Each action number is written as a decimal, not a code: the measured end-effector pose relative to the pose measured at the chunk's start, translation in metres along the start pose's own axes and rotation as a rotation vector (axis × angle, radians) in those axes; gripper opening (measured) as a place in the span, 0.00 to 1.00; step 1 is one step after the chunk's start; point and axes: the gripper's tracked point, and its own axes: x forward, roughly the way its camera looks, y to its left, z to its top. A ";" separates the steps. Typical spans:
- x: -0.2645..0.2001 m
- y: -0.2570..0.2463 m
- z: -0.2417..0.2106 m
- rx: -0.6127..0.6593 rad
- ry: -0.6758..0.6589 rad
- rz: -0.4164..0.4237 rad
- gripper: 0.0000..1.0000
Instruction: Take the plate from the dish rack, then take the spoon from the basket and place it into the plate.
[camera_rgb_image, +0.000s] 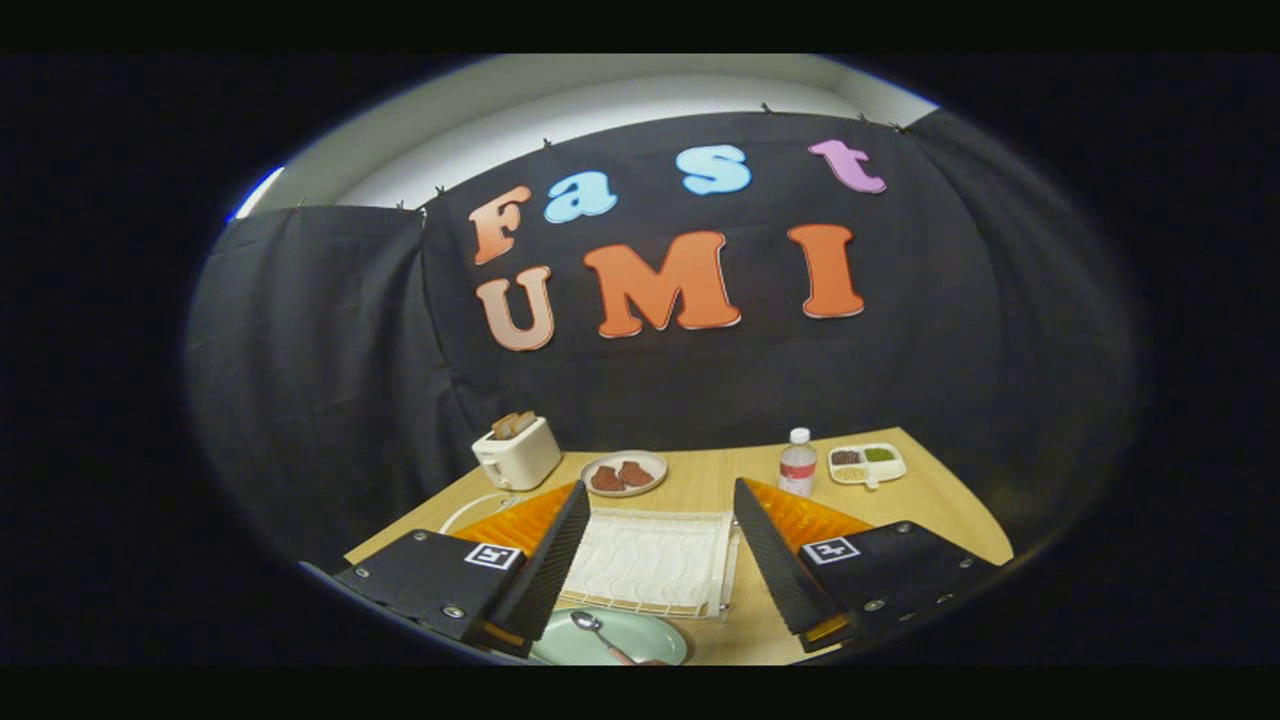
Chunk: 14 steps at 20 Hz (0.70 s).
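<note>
Hand-held gripper (655, 560): fingers spread wide, holding nothing, above the bench (720, 480). Below the fingers, at the near edge: pale green plate (640, 640) with a metal spoon (595, 630) lying in it. Between the fingers: white dish rack (650, 560). Beyond: white toaster (517, 452) toward the far left corner, plate of brown food (624, 472), water bottle (797, 462), divided tray (866, 463) toward the far right corner.
</note>
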 end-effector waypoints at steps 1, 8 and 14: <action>0.000 -0.004 0.011 -0.022 -0.032 -0.019 0.88; -0.003 -0.020 0.053 -0.125 -0.182 -0.118 0.90; -0.003 -0.027 0.059 -0.102 -0.197 -0.181 0.91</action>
